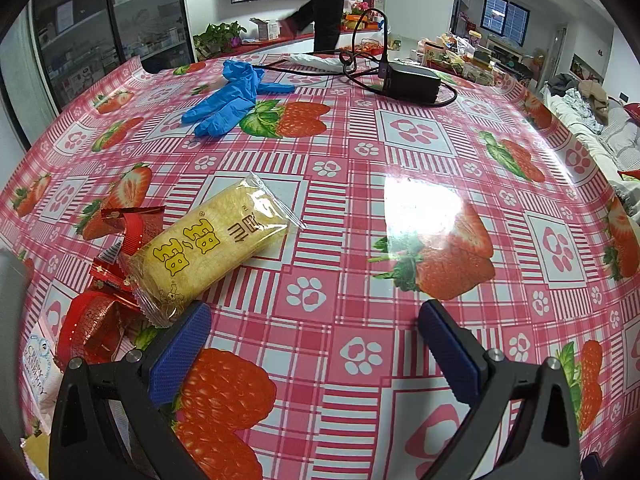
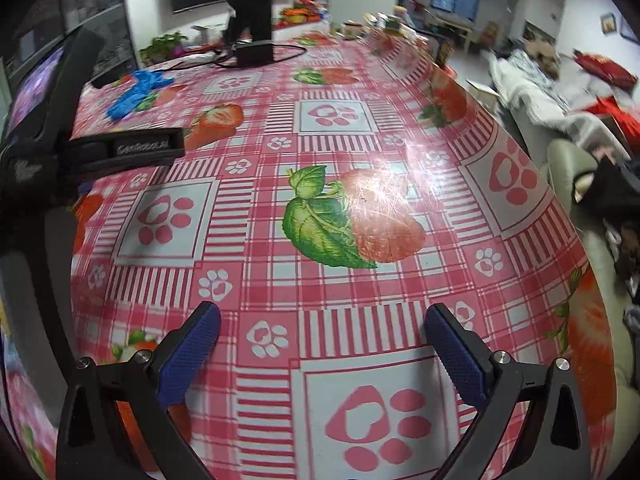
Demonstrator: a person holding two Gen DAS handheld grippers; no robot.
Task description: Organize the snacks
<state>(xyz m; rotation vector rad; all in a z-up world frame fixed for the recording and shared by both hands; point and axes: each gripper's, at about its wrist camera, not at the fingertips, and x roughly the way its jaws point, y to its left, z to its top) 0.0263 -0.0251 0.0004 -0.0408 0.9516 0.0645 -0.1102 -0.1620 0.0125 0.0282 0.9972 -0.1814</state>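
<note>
1. Just ahead of the left tongs, up and to their left, lies a yellow cracker pack in clear wrap; its crimped end almost touches the left finger.
2. Both tongs are spread wide and hold nothing; the right tongs hover over bare surface.
3. Red-wrapped snacks sit left of the left tongs, partly under the yellow pack.
4. Risk, as I judge it: the pack lies outside the gap, so closing now would pinch only the crinkly edge, or nudge it aside.
5. The slick wrap may slip, and the crackers could crack under a hard squeeze.
6. Blue gloves and a black adapter lie well beyond.
</note>
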